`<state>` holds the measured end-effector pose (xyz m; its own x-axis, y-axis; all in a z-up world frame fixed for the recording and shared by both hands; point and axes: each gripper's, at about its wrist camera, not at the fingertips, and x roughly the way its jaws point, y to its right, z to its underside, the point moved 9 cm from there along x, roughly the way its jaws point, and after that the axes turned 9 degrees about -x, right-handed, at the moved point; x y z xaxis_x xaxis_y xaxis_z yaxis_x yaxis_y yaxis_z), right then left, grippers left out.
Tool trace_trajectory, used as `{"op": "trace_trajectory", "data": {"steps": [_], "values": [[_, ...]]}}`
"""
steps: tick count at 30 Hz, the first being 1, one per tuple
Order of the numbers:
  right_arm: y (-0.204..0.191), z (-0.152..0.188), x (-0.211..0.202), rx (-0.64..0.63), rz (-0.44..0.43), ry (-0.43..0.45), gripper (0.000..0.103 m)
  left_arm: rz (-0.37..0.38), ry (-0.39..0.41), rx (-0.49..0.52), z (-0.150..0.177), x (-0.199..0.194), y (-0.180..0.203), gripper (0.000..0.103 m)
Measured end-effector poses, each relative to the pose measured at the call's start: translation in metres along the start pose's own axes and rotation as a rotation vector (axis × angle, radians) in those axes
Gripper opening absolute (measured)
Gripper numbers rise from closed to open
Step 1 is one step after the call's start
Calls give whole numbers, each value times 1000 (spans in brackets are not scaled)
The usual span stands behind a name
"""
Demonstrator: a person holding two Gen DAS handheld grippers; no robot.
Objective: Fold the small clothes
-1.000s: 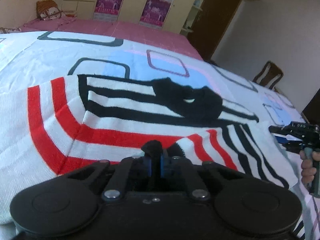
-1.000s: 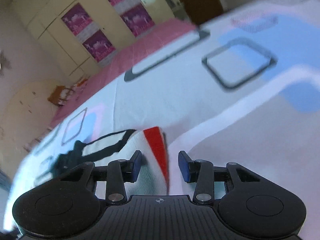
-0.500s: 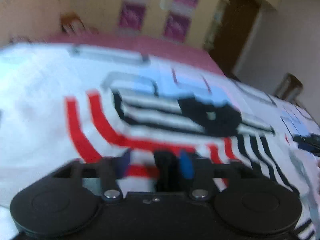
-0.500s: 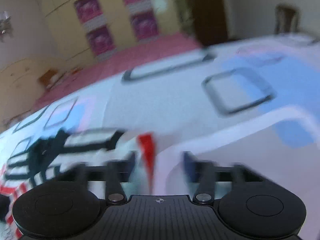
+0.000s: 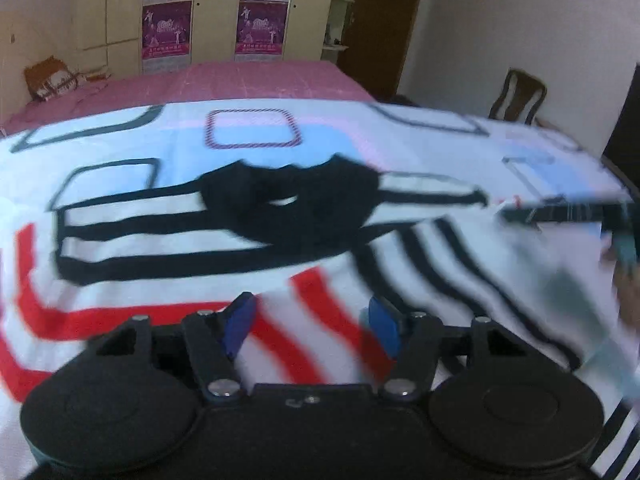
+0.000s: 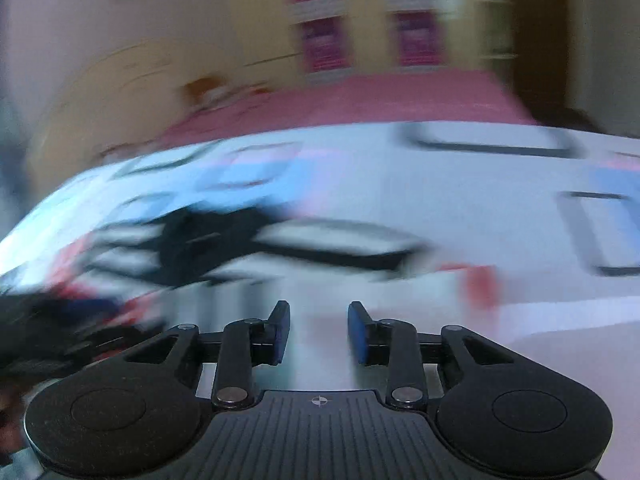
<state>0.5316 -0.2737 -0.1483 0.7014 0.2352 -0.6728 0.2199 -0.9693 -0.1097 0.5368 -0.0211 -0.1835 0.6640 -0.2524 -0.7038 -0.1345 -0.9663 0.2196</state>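
Both jaws spread, empty, above soft striped knit sweater (image 5: 168, 240).

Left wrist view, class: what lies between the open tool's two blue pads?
Only the striped sweater: its red and white stripes show between the left tool's pads, ungripped.

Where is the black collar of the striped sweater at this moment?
In the left wrist view the black collar lies at the centre, on the striped sweater spread over the bedsheet, beyond the open left gripper.
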Motion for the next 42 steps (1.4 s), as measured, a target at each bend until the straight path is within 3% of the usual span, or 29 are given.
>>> {"op": "trace_trajectory", "data": {"steps": [1, 3, 8, 12, 14, 18, 22, 26, 27, 28, 30, 34, 36, 39, 42], "values": [[19, 0, 5, 45, 25, -16, 11, 3, -5, 13, 1, -1, -2, 62], [36, 1, 12, 75, 12, -45, 1, -3, -13, 36, 1, -2, 0, 62], [28, -1, 15, 13, 46, -80, 0, -8, -18, 25, -1, 2, 7, 68], [14, -3, -3, 7, 21, -91, 1, 24, 42, 23, -3, -28, 16, 73], [1, 6, -22, 6, 1, -94, 1, 58, 43, 6, 3, -38, 18, 73], [-29, 54, -49, -40, 5, -141, 0, 7, -27, 23, 30, -25, 10, 73], [-39, 60, -60, -34, 67, -112, 1, 5, -7, 37, 26, -35, 15, 73], [-55, 58, -91, -30, 47, -59, 2, 8, 42, -9, 29, -59, 11, 73], [-59, 61, -95, -41, 52, -62, 10, 5, 38, -12, 33, -61, 9, 73], [-63, 67, -97, -47, 53, -69, 36, -4, 21, -7, 38, -58, 6, 74], [-68, 79, -93, -66, 60, -71, 59, -14, -2, 4, 47, -49, 1, 77], [-74, 94, -84, -117, 100, -78, 59, -7, -3, 10, 45, -49, 1, 80], [-75, 93, -85, -106, 110, -78, 57, -8, 24, -8, 42, -56, -3, 73], [-74, 86, -99, -79, 124, -25, 46, -27, 117, 19, 33, -73, -8, 80], [-74, 87, -94, -59, 141, -37, 26, -8, 20, -58, 39, -54, -27, 81]]}}
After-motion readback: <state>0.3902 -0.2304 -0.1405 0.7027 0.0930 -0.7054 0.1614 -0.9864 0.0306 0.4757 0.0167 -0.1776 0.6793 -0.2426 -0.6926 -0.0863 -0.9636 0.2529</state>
